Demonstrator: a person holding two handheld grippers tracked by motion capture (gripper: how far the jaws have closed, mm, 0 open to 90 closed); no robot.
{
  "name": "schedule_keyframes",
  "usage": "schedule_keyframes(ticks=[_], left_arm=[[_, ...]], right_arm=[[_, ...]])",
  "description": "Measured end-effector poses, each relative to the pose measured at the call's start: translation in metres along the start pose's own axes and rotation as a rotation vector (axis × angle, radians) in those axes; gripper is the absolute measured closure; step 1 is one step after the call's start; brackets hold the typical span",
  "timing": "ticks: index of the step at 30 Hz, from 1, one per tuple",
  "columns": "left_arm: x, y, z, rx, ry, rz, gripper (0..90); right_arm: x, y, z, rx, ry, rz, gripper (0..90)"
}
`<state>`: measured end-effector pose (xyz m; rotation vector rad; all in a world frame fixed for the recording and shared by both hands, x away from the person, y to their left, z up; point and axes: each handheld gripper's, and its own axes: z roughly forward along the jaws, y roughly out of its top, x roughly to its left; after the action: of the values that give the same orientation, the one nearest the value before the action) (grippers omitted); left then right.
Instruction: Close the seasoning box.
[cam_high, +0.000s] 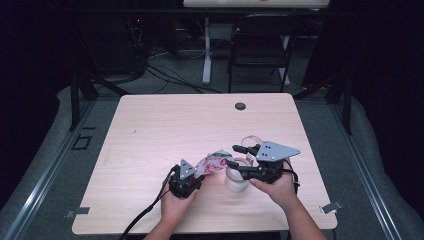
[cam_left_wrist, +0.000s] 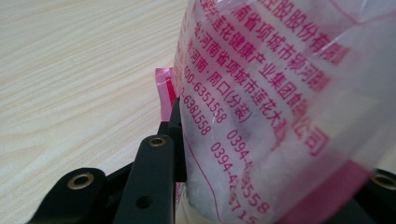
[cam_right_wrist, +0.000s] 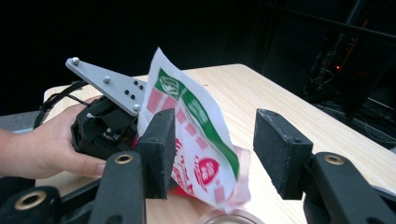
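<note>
A plastic bag (cam_high: 214, 162) printed in red, green and white, with white powder inside, is tilted toward a clear cup (cam_high: 236, 180) at the table's front middle. My left gripper (cam_high: 199, 173) is shut on the bag's lower end. In the left gripper view its jaws (cam_left_wrist: 275, 154) press on the bag (cam_left_wrist: 261, 107). My right gripper (cam_high: 234, 156) stands open over the cup, beside the bag's upper end. In the right gripper view its pads (cam_right_wrist: 219, 151) stand wide apart, the bag (cam_right_wrist: 187, 121) just beyond them and the cup's rim (cam_right_wrist: 229, 217) below. The left gripper (cam_right_wrist: 107, 121) sits behind the bag.
The pale wooden table (cam_high: 165, 125) has a small black round cap (cam_high: 240, 106) near its far edge. A black chair (cam_high: 260, 45) and cables stand on the floor beyond it. Both forearms come in over the front edge.
</note>
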<state>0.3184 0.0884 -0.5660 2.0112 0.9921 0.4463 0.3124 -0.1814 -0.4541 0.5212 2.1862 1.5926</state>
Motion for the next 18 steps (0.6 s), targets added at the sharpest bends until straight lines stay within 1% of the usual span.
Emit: schedule_keyframes(ticks=[1,3,4,8,11,13,14,15,16,18], left_arm=[[0.002,0.001,-0.001,-0.003,-0.006,-0.003,71.5],[0.004,0.003,-0.004,-0.017,-0.018,-0.023,71.7],[0.006,0.004,-0.006,-0.028,-0.018,-0.027,71.7],[0.011,0.01,-0.017,-0.047,-0.002,-0.014,71.8],[0.02,0.012,-0.029,-0.062,0.022,-0.006,71.8],[0.028,0.011,-0.038,-0.07,0.046,-0.014,71.8],[0.032,0.01,-0.041,-0.069,0.056,-0.018,71.8],[0.038,0.009,-0.045,-0.063,0.075,-0.018,71.8],[0.041,0.008,-0.048,-0.062,0.09,-0.017,71.7],[0.051,0.005,-0.055,-0.059,0.114,-0.03,71.7]], right_arm=[[-0.001,0.0,-0.001,-0.001,-0.002,0.003,48.8],[-0.003,0.0,-0.003,-0.009,-0.013,0.009,48.8],[-0.003,0.0,-0.004,-0.01,-0.017,0.013,48.8],[-0.006,-0.001,-0.007,-0.01,-0.034,0.02,48.8],[-0.007,-0.001,-0.007,-0.012,-0.039,0.024,48.8],[-0.008,-0.002,-0.008,-0.011,-0.045,0.028,48.8],[-0.008,-0.002,-0.008,-0.005,-0.042,0.029,51.1],[-0.008,-0.002,-0.009,-0.003,-0.037,0.031,52.7],[-0.008,-0.002,-0.009,0.001,-0.033,0.028,52.9],[-0.008,-0.003,-0.009,0.001,-0.034,0.031,53.4]])
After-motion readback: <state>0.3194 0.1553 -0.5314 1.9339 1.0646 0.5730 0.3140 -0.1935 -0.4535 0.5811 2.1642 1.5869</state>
